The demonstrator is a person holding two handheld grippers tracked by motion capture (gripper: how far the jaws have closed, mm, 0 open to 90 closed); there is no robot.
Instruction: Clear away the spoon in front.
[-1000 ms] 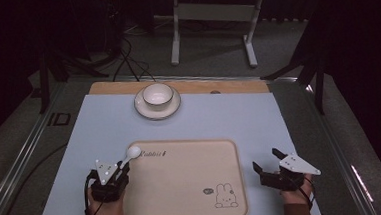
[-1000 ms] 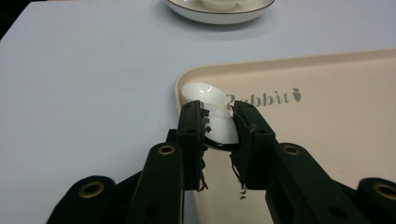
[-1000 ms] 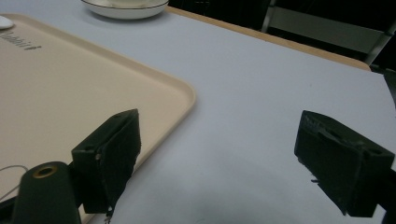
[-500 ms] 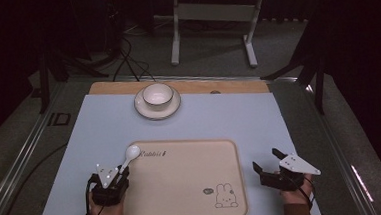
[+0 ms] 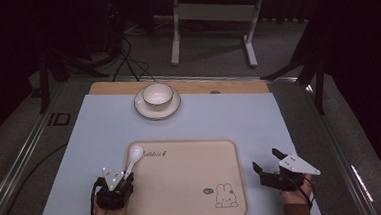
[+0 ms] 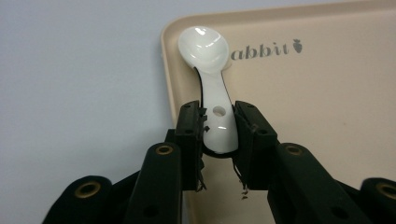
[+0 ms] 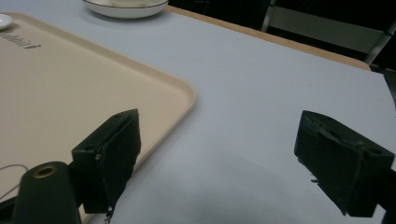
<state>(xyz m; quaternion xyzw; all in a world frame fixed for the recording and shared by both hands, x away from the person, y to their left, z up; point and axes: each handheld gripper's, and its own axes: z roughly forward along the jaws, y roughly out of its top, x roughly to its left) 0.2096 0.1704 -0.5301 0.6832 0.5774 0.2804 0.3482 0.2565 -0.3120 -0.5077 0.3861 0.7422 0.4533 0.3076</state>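
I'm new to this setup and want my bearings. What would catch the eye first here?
The glossy white ceramic spoon stands out, lying at the near left corner of the beige plastic tray with its handle between the left tool's jaws. Farther back on the pale blue mat sits a white bowl on a saucer.

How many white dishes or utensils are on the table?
3: a bowl sitting on a saucer at the far edge, and a spoon at the tray's near-left corner, between the left claw's pads.
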